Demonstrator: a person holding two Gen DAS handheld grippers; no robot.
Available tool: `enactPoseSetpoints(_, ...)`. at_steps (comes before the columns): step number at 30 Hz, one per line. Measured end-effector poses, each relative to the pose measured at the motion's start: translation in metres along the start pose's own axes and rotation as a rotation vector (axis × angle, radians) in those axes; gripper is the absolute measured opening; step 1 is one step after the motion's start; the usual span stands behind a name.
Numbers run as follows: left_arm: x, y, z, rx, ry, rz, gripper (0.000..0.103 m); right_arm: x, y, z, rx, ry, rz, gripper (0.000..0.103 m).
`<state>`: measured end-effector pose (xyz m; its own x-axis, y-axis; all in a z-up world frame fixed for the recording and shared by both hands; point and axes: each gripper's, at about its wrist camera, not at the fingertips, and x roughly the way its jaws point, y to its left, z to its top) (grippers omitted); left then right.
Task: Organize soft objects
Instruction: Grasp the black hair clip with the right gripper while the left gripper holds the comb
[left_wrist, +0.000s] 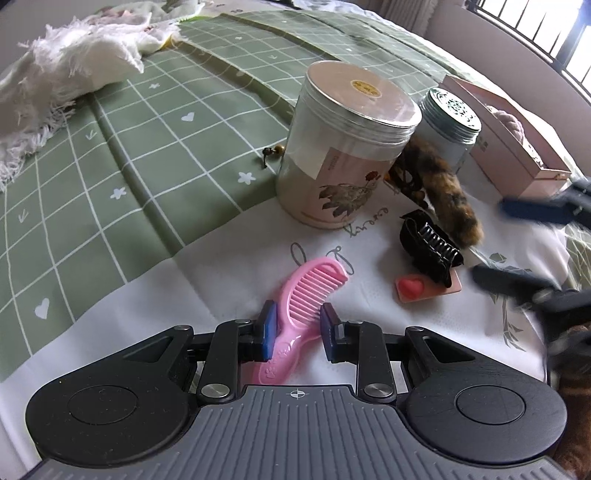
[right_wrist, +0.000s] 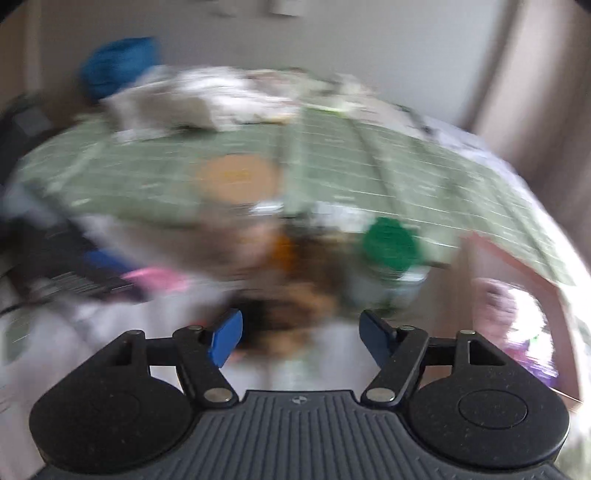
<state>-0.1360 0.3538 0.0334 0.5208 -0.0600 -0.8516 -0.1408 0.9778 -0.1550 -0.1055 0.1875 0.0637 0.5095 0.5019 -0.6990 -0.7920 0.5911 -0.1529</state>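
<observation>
My left gripper (left_wrist: 298, 326) points down at the bed, its blue pads shut on a pink comb (left_wrist: 306, 291) that runs slantwise between them. Just beyond lie a black hair claw (left_wrist: 432, 247), a pink heart piece (left_wrist: 424, 288) and a brown furry tail (left_wrist: 447, 195). My right gripper (left_wrist: 517, 245) hovers blurred at the right, near the claw. In the right wrist view, which is smeared, the right gripper (right_wrist: 301, 338) is open with nothing between its pads. The furry tail (right_wrist: 306, 280) shows as a brown blur ahead of it.
A large labelled jar (left_wrist: 347, 147) and a smaller tin (left_wrist: 450, 122) stand behind the tail. A pink box (left_wrist: 517, 162) holding something pink and knitted (left_wrist: 509, 122) sits at the right. A white fringed cloth (left_wrist: 66, 74) lies far left on the green checked sheet (left_wrist: 129, 166). Small beads (left_wrist: 273, 151) lie beside the jar.
</observation>
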Motion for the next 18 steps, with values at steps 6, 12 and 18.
enactPoseSetpoints(6, -0.001, 0.003, 0.000, -0.008, -0.005, -0.005, 0.029, 0.040, 0.023, 0.015, 0.064, 0.052, -0.003, 0.051)
enactPoseSetpoints(12, 0.000, 0.000, -0.001, 0.009, -0.009, 0.004, 0.029, 0.053, -0.004, 0.008, 0.198, 0.159, 0.058, 0.034)
enactPoseSetpoints(18, 0.001, -0.004, -0.003, 0.036, -0.014, 0.022, 0.029, 0.014, 0.003, 0.006, 0.121, 0.111, 0.126, 0.034)
